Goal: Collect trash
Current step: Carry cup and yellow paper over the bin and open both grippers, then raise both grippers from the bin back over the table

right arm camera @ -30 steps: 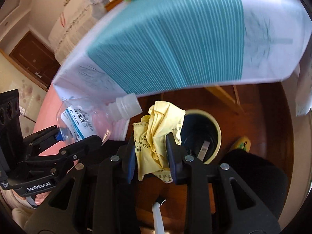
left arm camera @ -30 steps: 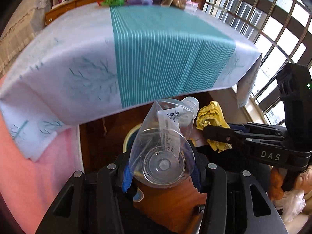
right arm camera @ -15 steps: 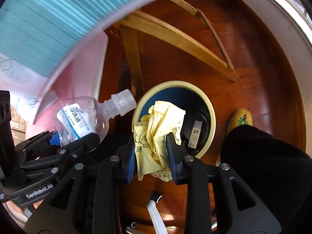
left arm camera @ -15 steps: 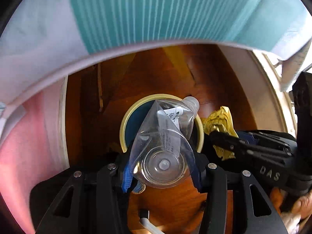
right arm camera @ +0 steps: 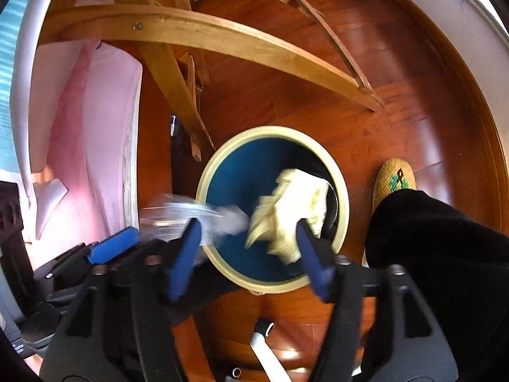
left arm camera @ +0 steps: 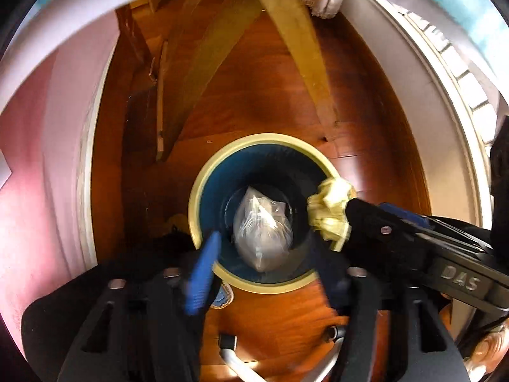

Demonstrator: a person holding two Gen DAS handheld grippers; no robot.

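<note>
Bottle (left arm camera: 262, 235) dropped into bin (left arm camera: 203, 175), both jaws just opened (empty), yellow paper (right arm camera: 289, 210) falling, table legs (right arm camera: 203, 38) beyond.

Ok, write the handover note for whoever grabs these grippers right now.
Left gripper: jaws have just been opening; nothing pressed between them. The clear plastic bottle is loose and dropping into the bin.
Right gripper: jaws have just been opening too. The crumpled yellow paper is blurred, over the bin mouth, touching one finger at most and no longer squeezed.
Done: both pieces carried to the bin on the wooden floor and released.
Left: check that both land inside, then lift away for any more trash.
</note>
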